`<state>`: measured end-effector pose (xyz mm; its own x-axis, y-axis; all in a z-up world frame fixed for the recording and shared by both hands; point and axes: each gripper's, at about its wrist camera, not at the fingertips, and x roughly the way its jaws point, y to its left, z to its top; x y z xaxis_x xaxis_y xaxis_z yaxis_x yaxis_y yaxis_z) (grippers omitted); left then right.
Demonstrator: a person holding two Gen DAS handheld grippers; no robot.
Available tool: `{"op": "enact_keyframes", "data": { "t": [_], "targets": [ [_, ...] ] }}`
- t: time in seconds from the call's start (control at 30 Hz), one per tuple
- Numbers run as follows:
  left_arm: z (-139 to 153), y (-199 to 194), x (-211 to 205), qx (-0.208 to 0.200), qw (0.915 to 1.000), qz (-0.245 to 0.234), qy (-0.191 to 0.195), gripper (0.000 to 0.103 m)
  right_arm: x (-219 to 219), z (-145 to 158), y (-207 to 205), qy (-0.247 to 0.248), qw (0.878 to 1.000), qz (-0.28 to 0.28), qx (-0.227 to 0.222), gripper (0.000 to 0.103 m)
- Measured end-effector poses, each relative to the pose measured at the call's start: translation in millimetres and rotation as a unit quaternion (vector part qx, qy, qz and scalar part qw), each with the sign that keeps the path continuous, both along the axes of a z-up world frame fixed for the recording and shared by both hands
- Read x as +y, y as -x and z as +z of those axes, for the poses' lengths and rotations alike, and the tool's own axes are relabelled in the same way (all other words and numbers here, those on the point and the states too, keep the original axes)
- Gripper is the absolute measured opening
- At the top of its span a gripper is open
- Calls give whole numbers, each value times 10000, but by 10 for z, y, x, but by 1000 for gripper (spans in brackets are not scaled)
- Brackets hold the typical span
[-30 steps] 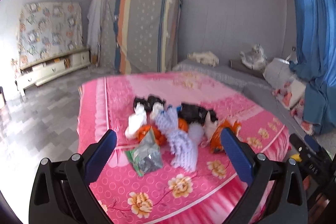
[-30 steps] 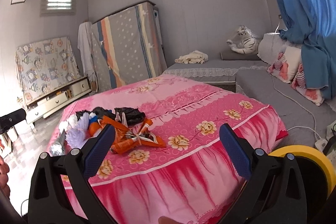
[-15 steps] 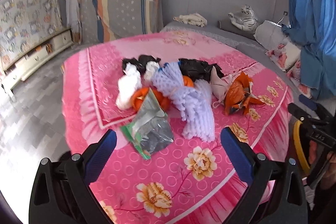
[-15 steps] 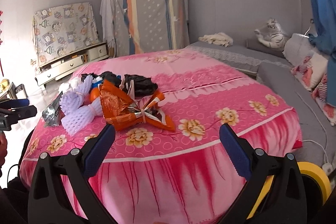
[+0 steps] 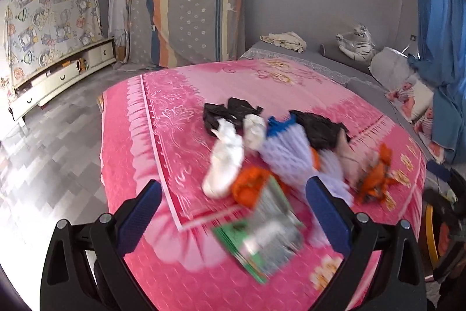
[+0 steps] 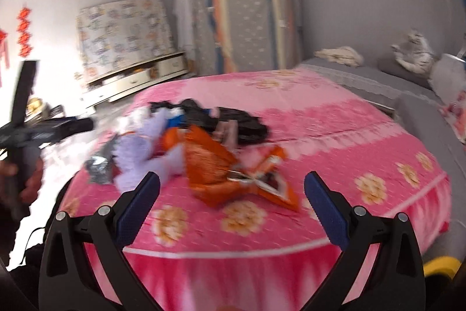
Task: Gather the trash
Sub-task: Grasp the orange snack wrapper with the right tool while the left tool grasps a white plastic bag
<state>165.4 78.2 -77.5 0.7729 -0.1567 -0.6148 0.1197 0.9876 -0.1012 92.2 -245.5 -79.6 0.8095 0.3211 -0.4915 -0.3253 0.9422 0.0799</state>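
Note:
A heap of trash lies on the pink flowered bed (image 5: 174,112). Nearest my left gripper (image 5: 233,194) is a silver and green foil packet (image 5: 265,238), low between its open fingers. Behind it sit white crumpled paper (image 5: 225,162), lilac foam netting (image 5: 287,153), an orange bag (image 5: 247,185) and black plastic bags (image 5: 230,112). My right gripper (image 6: 231,190) stands open above the bed's near edge, with an orange snack wrapper (image 6: 215,168) just beyond its fingers. Lilac foam netting (image 6: 137,153) and black bags (image 6: 241,124) lie behind. Both views are blurred.
A yellow-rimmed bin (image 6: 439,267) shows at the lower right, below the bed's edge. A grey sofa bed (image 5: 343,69) with a toy tiger (image 5: 355,42) runs along the right. Mattresses lean on the far wall (image 5: 189,8). A low cabinet (image 5: 58,75) stands at left on tiled floor.
Both grippers have come closer to the bed and its trash heap. The foil packet now sits nearer between the left fingers; the orange wrapper looms larger in the right view.

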Motion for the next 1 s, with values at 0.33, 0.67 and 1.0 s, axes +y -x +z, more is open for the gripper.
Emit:
{"op": "enact_keyframes", "data": {
  "t": [0.33,0.67,1.0],
  "targets": [
    [-275,-595,171,448,9985,-267,-169,96,74,-121,-331,449,9979,-43,471,95],
    [-463,-859,269,686,9971,-325,-68,96,194,-301,-527,1192,9901,285,680,95],
    [-588,-1176,337,981,9937,-464,274,96,354,-382,-782,1658,9803,744,771,95]
  ]
}}
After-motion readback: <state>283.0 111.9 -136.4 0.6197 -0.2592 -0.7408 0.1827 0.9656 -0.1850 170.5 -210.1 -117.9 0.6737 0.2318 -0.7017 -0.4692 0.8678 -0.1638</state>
